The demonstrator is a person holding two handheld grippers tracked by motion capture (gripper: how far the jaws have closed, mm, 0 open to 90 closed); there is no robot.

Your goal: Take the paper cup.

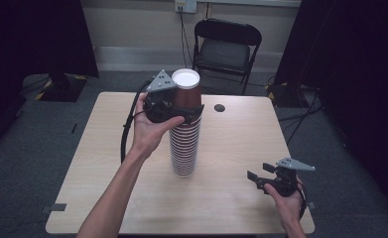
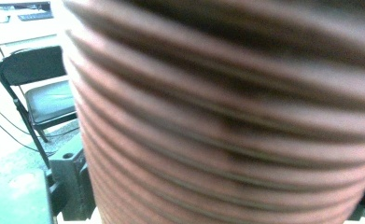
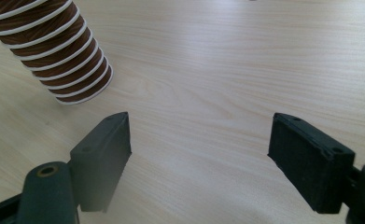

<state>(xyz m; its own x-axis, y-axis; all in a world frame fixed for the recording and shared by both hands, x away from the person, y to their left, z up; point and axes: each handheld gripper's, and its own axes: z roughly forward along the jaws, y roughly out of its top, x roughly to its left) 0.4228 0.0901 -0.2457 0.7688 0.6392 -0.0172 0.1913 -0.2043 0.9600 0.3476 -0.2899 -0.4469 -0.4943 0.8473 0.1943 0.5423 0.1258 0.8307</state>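
Note:
A tall stack of brown paper cups (image 1: 185,144) stands upside down on the wooden table (image 1: 231,148), white rims showing as rings. My left gripper (image 1: 187,115) is held level high on the stack, one jaw on each side of it just under the top cup (image 1: 187,89). In the left gripper view the blurred cup wall (image 2: 227,116) hides the pads, so contact is unclear. My right gripper (image 1: 261,179) rests low near the table's front right corner, open with nothing between its fingers (image 3: 103,154); the foot of the stack (image 3: 54,51) lies ahead of it to the left.
A black folding chair (image 1: 226,47) stands beyond the table's far edge. A small dark round hole (image 1: 220,107) sits in the tabletop right of the stack. Dark curtains hang at both sides. Bare wood lies between the stack and my right gripper.

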